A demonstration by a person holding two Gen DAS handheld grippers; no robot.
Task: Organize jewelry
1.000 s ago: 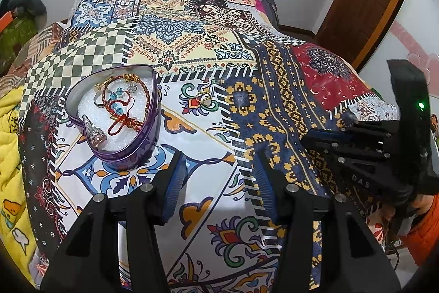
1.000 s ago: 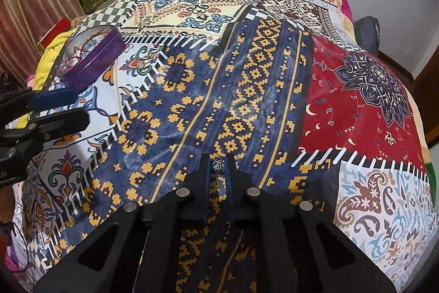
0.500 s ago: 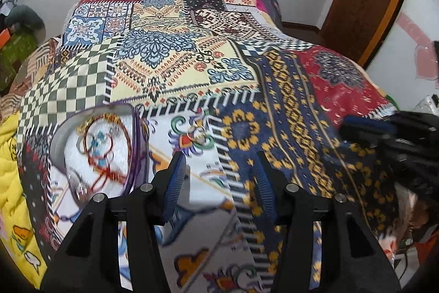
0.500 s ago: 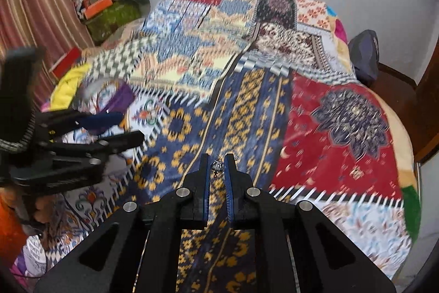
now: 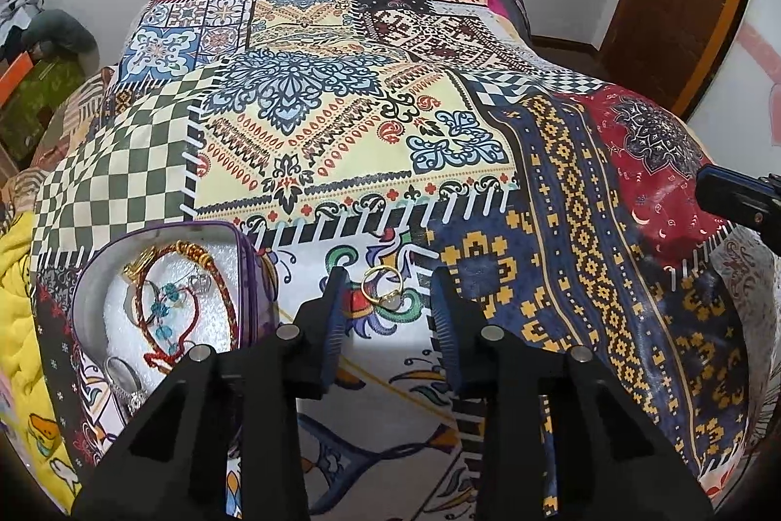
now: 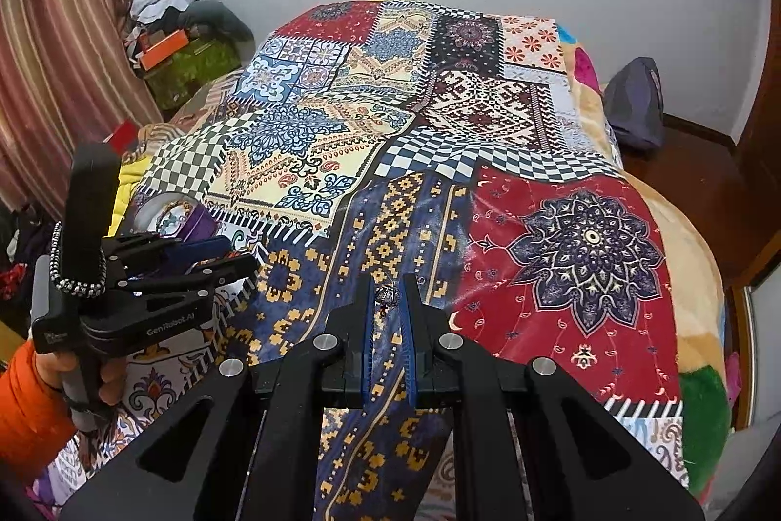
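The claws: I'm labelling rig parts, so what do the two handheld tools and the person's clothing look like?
Both are black plastic with cut-out frames, silver bolts and ribbed blue pads on the fingers. The left claw has an upright black handle with a black-and-white braided cord and white lettering on its side. The person's sleeve is orange. The right claw looks the same; no cables show.

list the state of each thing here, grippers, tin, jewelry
left gripper: open, empty, fingers either side of the gold ring
right gripper: shut on a small silver ring, held above the bedspread
gold ring: loose on the bedspread
heart tin: lid off, red bracelet and other pieces inside
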